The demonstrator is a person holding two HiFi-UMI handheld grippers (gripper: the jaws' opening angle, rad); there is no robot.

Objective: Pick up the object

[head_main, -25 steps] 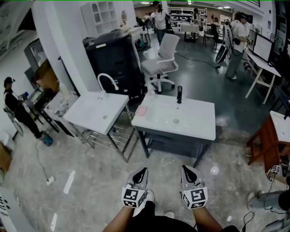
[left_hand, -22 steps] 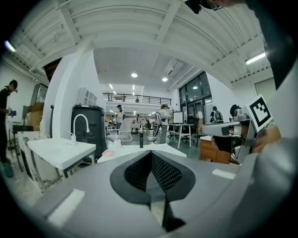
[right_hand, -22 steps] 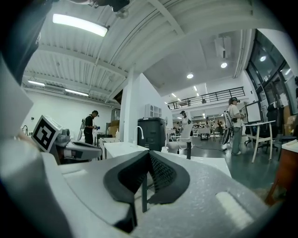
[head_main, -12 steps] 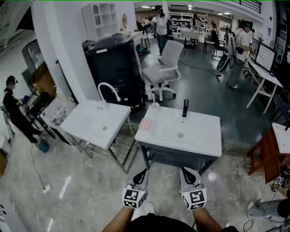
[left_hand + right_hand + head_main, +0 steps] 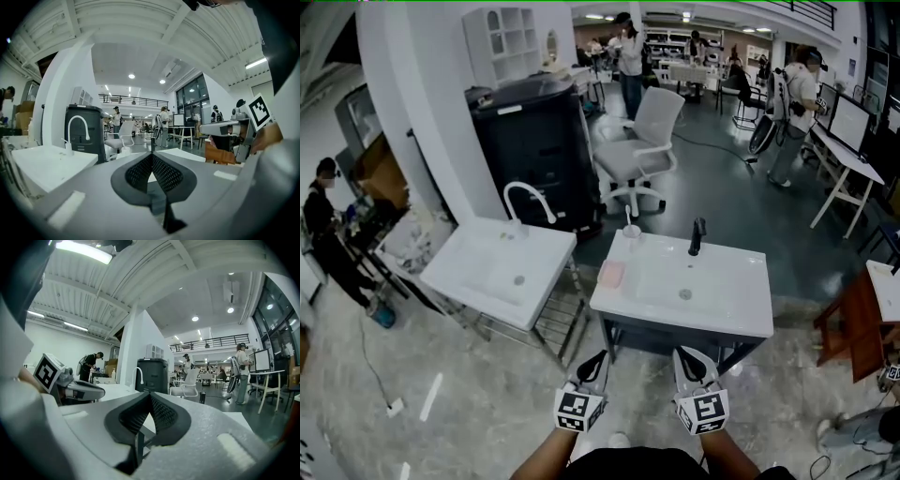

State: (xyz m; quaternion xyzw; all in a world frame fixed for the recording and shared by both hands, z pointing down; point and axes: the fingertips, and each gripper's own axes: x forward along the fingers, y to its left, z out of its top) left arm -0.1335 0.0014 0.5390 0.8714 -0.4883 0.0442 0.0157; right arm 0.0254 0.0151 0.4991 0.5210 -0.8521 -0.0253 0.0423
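Observation:
Both grippers are held low in front of the person, short of a white basin (image 5: pixel 741 309) on a dark stand. On the basin's left rim lies a pink flat object (image 5: pixel 611 274), a small white cup (image 5: pixel 630 232) stands at the back left corner, and a black faucet (image 5: pixel 697 236) rises at the back. My left gripper (image 5: pixel 598 354) (image 5: pixel 152 153) is shut, its dark pads meeting with nothing between them. My right gripper (image 5: pixel 682 350) (image 5: pixel 150 393) is shut and empty as well. Neither touches the basin.
A second white basin (image 5: pixel 478 272) with a white curved faucet (image 5: pixel 528 195) stands to the left on a metal rack. Behind are a black cabinet (image 5: pixel 534 141), a white pillar and an office chair (image 5: pixel 642 141). A wooden stool (image 5: pixel 853 319) sits right. People stand further off.
The basin with the black faucet has come nearer and now lies just beyond the gripper tips. Both grippers stay shut, side by side, in the same place in the view.

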